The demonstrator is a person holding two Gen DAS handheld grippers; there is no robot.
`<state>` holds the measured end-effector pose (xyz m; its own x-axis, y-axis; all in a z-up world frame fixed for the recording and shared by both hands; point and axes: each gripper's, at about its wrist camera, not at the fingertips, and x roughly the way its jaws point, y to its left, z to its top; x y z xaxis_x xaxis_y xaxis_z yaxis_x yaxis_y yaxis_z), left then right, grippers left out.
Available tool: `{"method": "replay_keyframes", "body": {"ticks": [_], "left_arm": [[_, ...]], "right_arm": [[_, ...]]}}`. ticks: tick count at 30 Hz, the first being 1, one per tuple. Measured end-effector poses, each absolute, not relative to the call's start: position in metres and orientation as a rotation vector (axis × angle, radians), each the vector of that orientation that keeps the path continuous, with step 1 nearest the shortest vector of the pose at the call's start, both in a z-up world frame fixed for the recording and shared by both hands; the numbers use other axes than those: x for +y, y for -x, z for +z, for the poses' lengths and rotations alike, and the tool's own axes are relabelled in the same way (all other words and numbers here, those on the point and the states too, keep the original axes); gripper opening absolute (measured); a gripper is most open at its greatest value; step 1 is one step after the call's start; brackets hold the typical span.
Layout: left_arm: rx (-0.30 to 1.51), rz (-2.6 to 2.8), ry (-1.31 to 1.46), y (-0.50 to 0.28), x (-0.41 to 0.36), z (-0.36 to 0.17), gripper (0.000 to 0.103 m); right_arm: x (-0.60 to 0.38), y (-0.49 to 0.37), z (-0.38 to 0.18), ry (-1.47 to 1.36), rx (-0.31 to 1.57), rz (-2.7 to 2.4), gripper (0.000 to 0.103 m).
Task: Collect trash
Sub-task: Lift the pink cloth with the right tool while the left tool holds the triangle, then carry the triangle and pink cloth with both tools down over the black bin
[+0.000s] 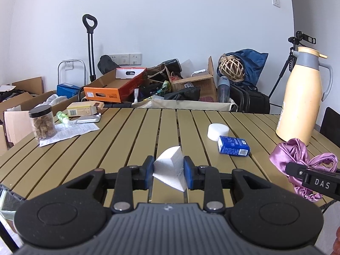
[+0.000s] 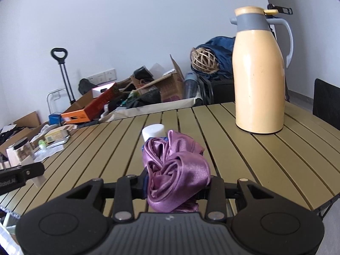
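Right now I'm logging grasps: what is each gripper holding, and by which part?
Left gripper: white foam wedge, pinched across its two side faces. Right gripper: crumpled purple satin cloth, clamped at the bundle's lower middle.

white foam wedge, purple satin cloth, blue carton

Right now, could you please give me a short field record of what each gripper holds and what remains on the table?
left gripper: shut on white foam chunk
right gripper: shut on purple cloth
table: olive slats
still lying there: foam disc, blue carton, both apart from the grippers
far left corner: jar, papers
far right: yellow jug, upright
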<state>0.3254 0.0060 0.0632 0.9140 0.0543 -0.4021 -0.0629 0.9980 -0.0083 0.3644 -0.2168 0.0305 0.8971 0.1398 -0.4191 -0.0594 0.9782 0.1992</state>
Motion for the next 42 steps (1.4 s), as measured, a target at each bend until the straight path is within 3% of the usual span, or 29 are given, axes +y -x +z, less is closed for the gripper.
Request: {"method": "replay_keyframes", "body": {"ticks": [23,42], "left_arm": [[0.466,0.012,-0.002,-0.243,-0.002,0.030,0.030],[0.646,-0.014,-0.094,-0.216,-0.009,-0.044,0.030]], "right_arm": [[-0.188,-0.255,0.002,-0.121,0.483,0.269,0.035],[-0.188,-0.230,-0.052,-0.092,0.647,0.264,0.035]]}}
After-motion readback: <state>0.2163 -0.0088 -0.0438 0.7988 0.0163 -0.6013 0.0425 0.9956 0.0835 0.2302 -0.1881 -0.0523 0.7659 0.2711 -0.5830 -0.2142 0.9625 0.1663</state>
